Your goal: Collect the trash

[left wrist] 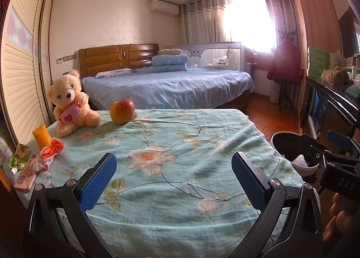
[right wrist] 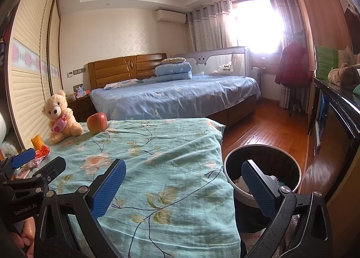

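Over the worktop (left wrist: 180,156) I hold left tongs (left wrist: 174,181) and right tongs (right wrist: 183,187) spread wide, both empty. Wrappers (left wrist: 48,153) lie at its far-left edge; bin (right wrist: 263,168) stands right, probably for short drops.

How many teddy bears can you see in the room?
2. The cream teddy bear sits on the flowered tablecloth beside the apple. The brown teddy bear lies on the dark cabinet at right. Others may be hidden.
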A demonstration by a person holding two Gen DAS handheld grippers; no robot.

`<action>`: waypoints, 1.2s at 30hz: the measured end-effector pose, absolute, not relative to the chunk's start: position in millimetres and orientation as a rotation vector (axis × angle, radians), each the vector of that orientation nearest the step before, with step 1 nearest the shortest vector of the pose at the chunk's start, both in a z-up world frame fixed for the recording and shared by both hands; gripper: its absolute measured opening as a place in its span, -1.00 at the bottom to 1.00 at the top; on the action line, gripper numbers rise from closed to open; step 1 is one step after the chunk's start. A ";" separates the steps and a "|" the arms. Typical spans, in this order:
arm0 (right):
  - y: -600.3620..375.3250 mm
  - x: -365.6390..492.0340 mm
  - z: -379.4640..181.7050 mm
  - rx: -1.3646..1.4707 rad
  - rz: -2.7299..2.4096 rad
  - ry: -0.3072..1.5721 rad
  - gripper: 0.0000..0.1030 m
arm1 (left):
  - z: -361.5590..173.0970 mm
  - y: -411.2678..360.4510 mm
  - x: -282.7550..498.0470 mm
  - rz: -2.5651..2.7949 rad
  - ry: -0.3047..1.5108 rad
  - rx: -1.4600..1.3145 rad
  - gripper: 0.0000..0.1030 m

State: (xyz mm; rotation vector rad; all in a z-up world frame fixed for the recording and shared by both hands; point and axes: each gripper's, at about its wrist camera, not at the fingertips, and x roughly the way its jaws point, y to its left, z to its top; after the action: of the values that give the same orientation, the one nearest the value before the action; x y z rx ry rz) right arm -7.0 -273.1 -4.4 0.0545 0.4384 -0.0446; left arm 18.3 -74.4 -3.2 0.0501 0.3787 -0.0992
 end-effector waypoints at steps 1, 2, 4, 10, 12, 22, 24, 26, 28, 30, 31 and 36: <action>-272.8 -7.1 -4.4 0.054 -0.044 0.439 1.00 | -3.0 -74.3 18.6 -0.100 0.379 0.049 1.00; -272.8 -7.3 -4.4 0.054 -0.044 0.439 1.00 | -3.0 -74.3 18.7 -0.101 0.380 0.049 1.00; -273.1 -7.0 -4.3 0.055 -0.044 0.440 1.00 | -3.0 -74.4 18.6 -0.101 0.380 0.050 1.00; -271.9 -8.3 -4.0 0.055 -0.042 0.440 1.00 | -3.2 -74.2 18.1 -0.102 0.381 0.049 1.00; -271.8 -8.1 -4.0 0.054 -0.043 0.441 1.00 | -3.8 -74.1 17.8 -0.103 0.382 0.051 1.00; -271.8 -8.9 -3.5 0.059 -0.037 0.448 1.00 | -5.6 -74.7 19.4 -0.110 0.388 0.054 1.00; -272.6 -8.5 -4.1 0.063 -0.035 0.451 1.00 | -6.7 -75.2 20.7 -0.112 0.392 0.057 1.00; -274.2 -7.0 -5.4 0.066 -0.035 0.456 1.00 | -7.5 -76.2 22.5 -0.115 0.396 0.060 1.00; -275.6 -6.2 -6.8 0.070 -0.034 0.463 1.00 | -8.7 -76.7 24.0 -0.117 0.402 0.062 1.00; -277.2 -4.2 -8.8 0.078 -0.032 0.473 1.00 | -9.7 -76.7 25.4 -0.119 0.407 0.063 1.00; -277.9 -3.1 -10.0 0.082 -0.031 0.479 1.00 | -10.4 -76.5 26.1 -0.119 0.409 0.063 1.00; -279.4 3.6 -16.7 0.092 -0.027 0.509 1.00 | -14.5 -75.1 31.7 -0.115 0.423 0.063 1.00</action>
State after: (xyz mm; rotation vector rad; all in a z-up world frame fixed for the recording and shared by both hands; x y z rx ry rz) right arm 3.6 -279.4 -16.7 0.0916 0.5095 -0.0268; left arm 31.7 -75.1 -14.5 0.0632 0.4234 -0.1147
